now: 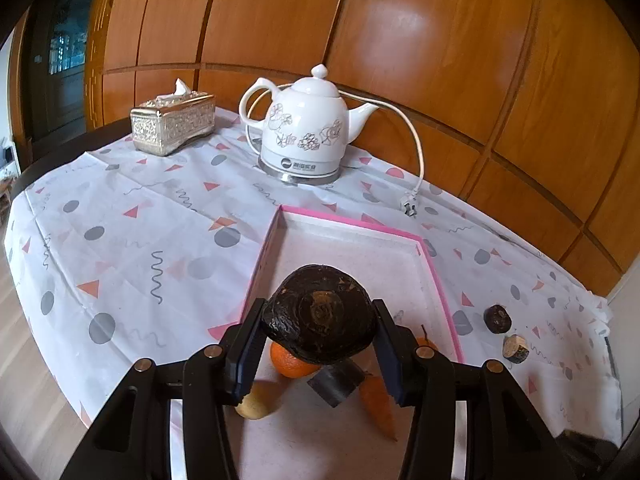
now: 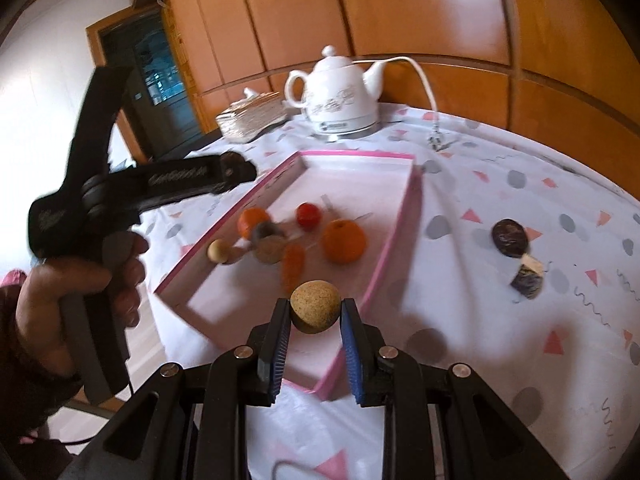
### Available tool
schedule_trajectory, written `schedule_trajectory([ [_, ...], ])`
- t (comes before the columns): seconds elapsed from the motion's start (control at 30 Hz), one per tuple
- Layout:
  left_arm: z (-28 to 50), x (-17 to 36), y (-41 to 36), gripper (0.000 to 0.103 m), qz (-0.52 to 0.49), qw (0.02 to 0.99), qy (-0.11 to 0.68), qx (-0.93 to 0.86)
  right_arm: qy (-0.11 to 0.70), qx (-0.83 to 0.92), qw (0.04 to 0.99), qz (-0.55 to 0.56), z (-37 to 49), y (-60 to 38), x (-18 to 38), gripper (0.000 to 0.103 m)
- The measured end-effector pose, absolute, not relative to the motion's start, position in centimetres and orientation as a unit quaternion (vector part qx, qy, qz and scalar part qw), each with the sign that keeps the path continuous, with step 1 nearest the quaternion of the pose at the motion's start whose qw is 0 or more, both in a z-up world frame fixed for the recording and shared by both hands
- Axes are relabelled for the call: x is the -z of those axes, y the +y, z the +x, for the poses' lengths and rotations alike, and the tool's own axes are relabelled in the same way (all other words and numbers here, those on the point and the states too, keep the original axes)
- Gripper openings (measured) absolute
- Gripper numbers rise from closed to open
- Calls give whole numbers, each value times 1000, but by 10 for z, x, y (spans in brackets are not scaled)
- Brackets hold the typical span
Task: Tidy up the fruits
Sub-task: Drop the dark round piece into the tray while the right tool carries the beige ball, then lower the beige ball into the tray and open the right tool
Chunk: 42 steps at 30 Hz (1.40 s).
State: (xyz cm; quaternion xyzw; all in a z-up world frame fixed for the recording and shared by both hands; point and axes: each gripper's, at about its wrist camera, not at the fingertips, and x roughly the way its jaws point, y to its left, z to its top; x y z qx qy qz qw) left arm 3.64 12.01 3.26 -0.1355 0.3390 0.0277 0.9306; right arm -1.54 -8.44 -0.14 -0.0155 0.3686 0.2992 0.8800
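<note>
My left gripper (image 1: 319, 322) is shut on a large dark brown wrinkled fruit (image 1: 320, 314) and holds it above the pink-rimmed white tray (image 1: 352, 222). Below it in the tray lie an orange (image 1: 290, 362), a dark cylinder piece (image 1: 336, 382), a carrot-like orange piece (image 1: 378, 404) and a pale yellow ball (image 1: 258, 402). My right gripper (image 2: 315, 314) is shut on a tan speckled ball (image 2: 315, 306) over the tray's near edge (image 2: 332, 380). In the right wrist view the tray holds two oranges (image 2: 344, 240), a red fruit (image 2: 309, 215) and several small pieces. The left gripper (image 2: 236, 168) shows there too.
A white teapot kettle (image 1: 306, 128) with cord and plug (image 1: 410, 208) and a silver tissue box (image 1: 174, 124) stand at the back of the patterned tablecloth (image 1: 132, 240). Two dark round pieces (image 1: 498, 319) (image 1: 516, 348) lie on the cloth right of the tray. A wooden wall (image 1: 400, 40) is behind.
</note>
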Motion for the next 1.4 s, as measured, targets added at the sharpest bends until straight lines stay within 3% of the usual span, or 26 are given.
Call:
schedule_trajectory([
  [0.93, 98, -28, 92, 51, -94, 925, 368, 10, 385, -292, 875, -34, 15, -61, 8, 25],
  [1.4, 73, -29, 105, 65, -88, 929, 358, -44, 394, -289, 872, -30, 29, -54, 10, 26],
])
